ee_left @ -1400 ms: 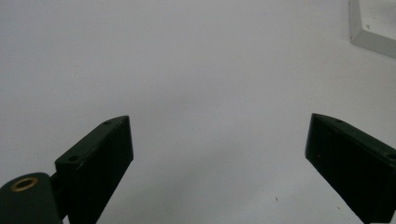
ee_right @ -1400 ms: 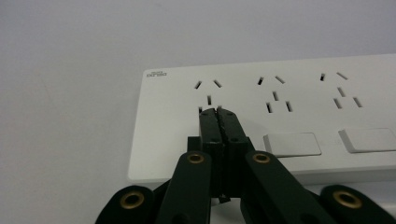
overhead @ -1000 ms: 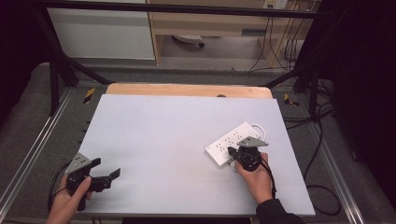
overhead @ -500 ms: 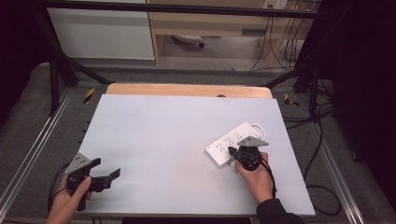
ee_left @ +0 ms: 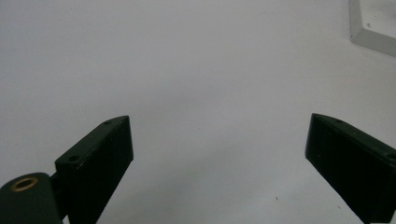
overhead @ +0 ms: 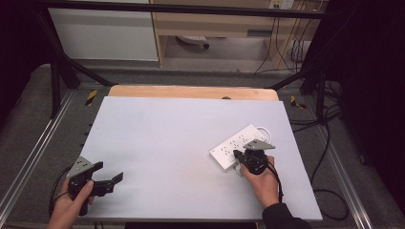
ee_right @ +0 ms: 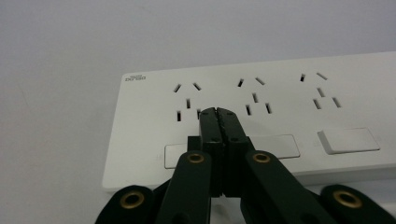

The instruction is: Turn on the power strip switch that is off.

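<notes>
A white power strip [overhead: 231, 144] lies at an angle on the right half of the grey table top [overhead: 181, 129]. In the right gripper view the power strip [ee_right: 285, 93] shows a row of sockets with flat rocker switches [ee_right: 348, 140] below them. My right gripper [overhead: 239, 155] is shut with nothing between its jaws. The tips of the right gripper [ee_right: 217, 113] sit over the strip's end socket, just past the first switch; whether they touch it I cannot tell. My left gripper [overhead: 110, 171] is held low at the near left corner, and the left gripper [ee_left: 219, 121] stands wide open over bare table.
A wooden strip [overhead: 191, 91] runs along the table's back edge. The strip's white cord [overhead: 263, 130] loops behind it. Metal rails flank the table, and dark cables [overhead: 329, 143] lie on the floor at the right. A pale corner [ee_left: 373, 28] shows far off in the left gripper view.
</notes>
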Demonstrator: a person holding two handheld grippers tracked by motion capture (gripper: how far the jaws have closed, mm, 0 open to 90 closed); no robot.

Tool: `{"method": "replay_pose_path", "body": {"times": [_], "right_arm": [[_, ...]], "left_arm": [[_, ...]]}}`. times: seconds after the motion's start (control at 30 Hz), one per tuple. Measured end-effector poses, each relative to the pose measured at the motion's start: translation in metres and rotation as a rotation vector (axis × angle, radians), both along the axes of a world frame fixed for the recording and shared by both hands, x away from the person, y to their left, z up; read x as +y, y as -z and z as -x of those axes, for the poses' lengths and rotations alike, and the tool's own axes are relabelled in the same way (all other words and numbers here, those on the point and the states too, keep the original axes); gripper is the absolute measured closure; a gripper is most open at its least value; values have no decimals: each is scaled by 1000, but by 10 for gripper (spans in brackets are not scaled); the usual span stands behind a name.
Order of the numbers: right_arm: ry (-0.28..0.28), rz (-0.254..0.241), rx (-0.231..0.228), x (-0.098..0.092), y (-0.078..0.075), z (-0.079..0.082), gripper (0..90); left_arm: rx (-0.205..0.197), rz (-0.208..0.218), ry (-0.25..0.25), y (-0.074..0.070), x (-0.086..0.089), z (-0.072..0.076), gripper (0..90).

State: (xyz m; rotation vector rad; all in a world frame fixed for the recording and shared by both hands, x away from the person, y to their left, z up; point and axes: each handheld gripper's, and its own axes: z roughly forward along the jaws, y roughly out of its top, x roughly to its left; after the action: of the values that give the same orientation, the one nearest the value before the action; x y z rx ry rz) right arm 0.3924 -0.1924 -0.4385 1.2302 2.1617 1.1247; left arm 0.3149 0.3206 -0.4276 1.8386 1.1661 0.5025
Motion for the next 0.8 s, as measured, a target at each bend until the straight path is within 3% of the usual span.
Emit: {"method": "replay_pose_path", "body": {"times": [0.8], "right_arm": [[7,-17,16,-2,3,-2,900]], "left_arm": [[0,-2,0,0,0,0,77]]}}
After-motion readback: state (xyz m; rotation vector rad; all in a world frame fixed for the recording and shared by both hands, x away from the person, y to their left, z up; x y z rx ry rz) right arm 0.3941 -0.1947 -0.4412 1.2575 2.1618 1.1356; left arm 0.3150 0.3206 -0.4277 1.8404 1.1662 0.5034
